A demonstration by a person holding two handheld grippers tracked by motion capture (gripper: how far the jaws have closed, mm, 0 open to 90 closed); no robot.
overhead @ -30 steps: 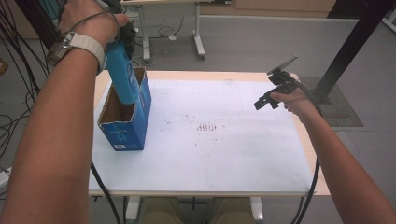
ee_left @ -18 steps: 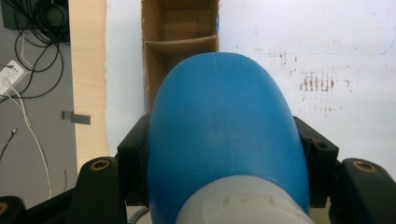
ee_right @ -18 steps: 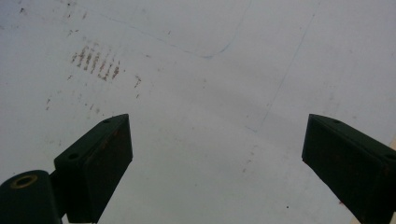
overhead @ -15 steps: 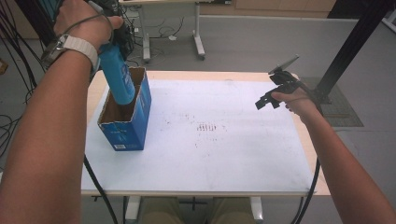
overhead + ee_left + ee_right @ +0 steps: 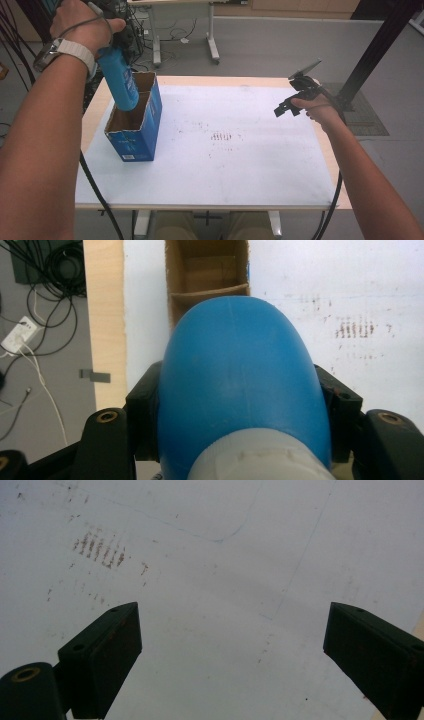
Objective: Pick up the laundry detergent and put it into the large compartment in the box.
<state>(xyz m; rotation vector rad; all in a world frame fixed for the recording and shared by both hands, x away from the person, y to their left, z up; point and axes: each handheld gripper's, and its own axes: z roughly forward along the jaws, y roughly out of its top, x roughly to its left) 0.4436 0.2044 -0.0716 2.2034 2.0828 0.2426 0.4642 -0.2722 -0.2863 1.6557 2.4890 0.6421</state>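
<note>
A blue bottle [image 5: 120, 82] hangs tilted over an open blue cardboard box [image 5: 135, 135] at the table's left, its lower end at the box's mouth. My left gripper [image 5: 112, 52], high at the top left under a hand with a watch, is shut on the bottle's upper part. In the left gripper view the bottle [image 5: 240, 390] sits between the black jaws, and beyond it the box [image 5: 207, 270] shows a cardboard divider. My right gripper [image 5: 292, 102] hovers open above the table's right side. In the right gripper view the right gripper [image 5: 230, 650] has its jaws wide apart with nothing between them.
A white sheet [image 5: 250, 175] with faint brown marks [image 5: 222, 136] covers the wooden table. Black cables [image 5: 40, 305] lie on the floor to the left. Another desk's legs [image 5: 212, 45] stand beyond, and a black post [image 5: 375, 55] rises at the right.
My left gripper and the bottle have shifted slightly to the left over the box. The right gripper has stayed in place, still open.
</note>
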